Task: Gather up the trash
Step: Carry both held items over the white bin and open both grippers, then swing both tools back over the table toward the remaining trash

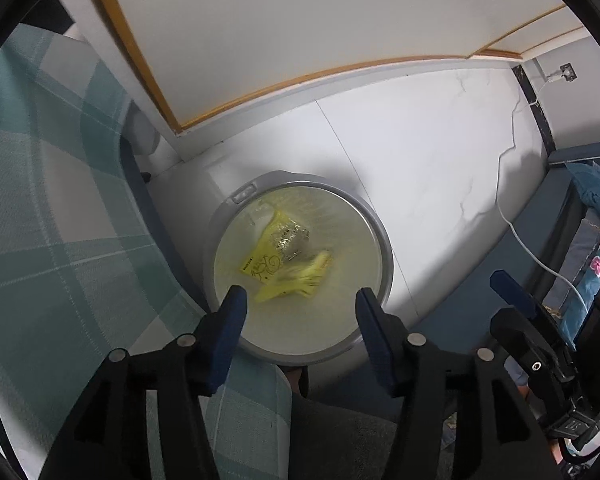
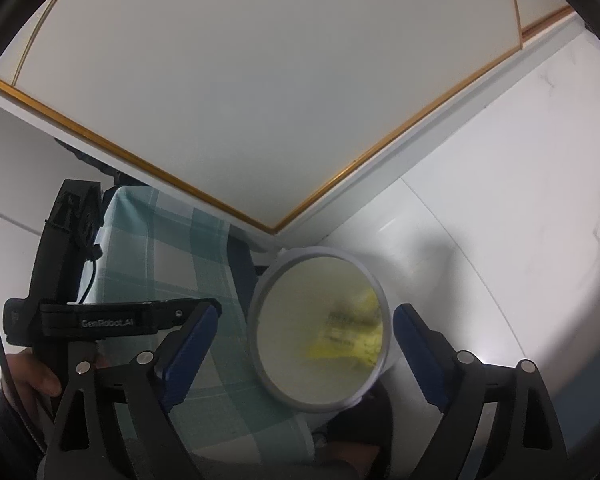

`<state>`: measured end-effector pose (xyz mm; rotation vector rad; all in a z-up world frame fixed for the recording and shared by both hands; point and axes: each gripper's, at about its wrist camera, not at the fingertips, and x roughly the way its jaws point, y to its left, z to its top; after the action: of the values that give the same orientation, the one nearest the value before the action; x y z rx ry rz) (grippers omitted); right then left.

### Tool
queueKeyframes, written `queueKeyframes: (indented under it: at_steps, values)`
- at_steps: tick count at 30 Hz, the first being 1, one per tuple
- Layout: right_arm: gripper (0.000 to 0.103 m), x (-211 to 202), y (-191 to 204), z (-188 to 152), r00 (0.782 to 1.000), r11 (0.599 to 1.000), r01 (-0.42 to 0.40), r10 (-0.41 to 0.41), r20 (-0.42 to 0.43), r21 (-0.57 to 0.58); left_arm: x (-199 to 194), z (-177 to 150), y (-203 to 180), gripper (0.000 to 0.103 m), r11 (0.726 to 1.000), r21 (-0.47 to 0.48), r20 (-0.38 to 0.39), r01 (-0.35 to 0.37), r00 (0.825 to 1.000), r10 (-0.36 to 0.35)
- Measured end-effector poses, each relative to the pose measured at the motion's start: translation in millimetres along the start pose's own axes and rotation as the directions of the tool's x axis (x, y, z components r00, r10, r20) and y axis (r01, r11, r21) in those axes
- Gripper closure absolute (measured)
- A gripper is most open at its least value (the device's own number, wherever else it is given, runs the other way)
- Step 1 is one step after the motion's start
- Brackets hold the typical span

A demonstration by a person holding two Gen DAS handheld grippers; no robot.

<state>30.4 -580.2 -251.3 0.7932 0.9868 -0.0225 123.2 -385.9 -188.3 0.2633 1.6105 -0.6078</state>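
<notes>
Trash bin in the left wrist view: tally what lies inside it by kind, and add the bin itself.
Yellow wrappers: 2 (the second one is blurred)
Round grey trash bin: 1
Clear bin liner: 1
Total: 4

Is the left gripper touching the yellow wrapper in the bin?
Apart. The left wrist view shows the left gripper open and empty, with the yellow wrapper lying inside the bin.
</notes>
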Motion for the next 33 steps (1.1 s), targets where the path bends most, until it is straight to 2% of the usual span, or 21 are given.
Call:
queueKeyframes:
  at_steps: [6,10,11,12,14,19,20,22,24,26,29,33]
  values:
    - [0.008,-13,11,0,0.999,1.000,0.016,-0.015,0.029,-0.022,-22,-10,4,0.050,1.000,-0.020,0.095,-0.023,0.995,0.025]
    - [0.007,-25,22,0,0.998,0.998,0.024,-0.022,0.052,-0.052,-43,-18,8,0.049,0.998,-0.032,0.182,-0.050,0.982,0.054]
    - [0.006,-29,26,0,0.998,0.998,0.027,-0.023,0.059,-0.061,-52,-22,10,0.047,0.997,-0.039,0.210,-0.065,0.975,0.071]
    - [0.005,-32,29,-1,0.997,0.997,0.029,-0.024,0.066,-0.068,-58,-25,10,0.040,0.996,-0.044,0.228,-0.075,0.970,0.083]
    - [0.005,-37,36,-2,0.997,0.997,0.029,-0.023,0.078,-0.077,-73,-32,13,0.034,0.994,-0.059,0.278,-0.095,0.954,0.107]
    - [0.004,-58,57,-5,0.993,0.993,0.026,-0.012,0.119,-0.118,-110,-54,21,0.033,0.992,-0.081,0.383,-0.100,0.916,0.123]
    - [0.004,-64,63,-6,0.991,0.991,0.025,-0.007,0.133,-0.131,-120,-60,24,0.033,0.990,-0.093,0.408,-0.103,0.903,0.133]
    - [0.003,-73,75,-8,0.988,0.987,0.027,-0.002,0.155,-0.157,-131,-66,28,0.029,0.988,-0.110,0.440,-0.108,0.886,0.145]
    - [0.002,-81,89,-10,0.984,0.982,0.029,0.006,0.179,-0.187,-147,-77,35,0.026,0.985,-0.132,0.484,-0.108,0.860,0.159]
    - [0.001,-93,107,-13,0.978,0.973,0.026,0.023,0.208,-0.227,-157,-85,42,0.025,0.983,-0.149,0.512,-0.108,0.842,0.170]
    - [0.000,-105,132,-17,0.971,0.961,0.013,0.054,0.233,-0.275,-175,-99,54,0.025,0.980,-0.170,0.572,-0.101,0.800,0.181]
    - [0.000,-120,169,-26,0.957,0.934,-0.005,0.108,0.269,-0.358,-191,-116,73,0.025,0.974,-0.206,0.613,-0.098,0.763,0.207]
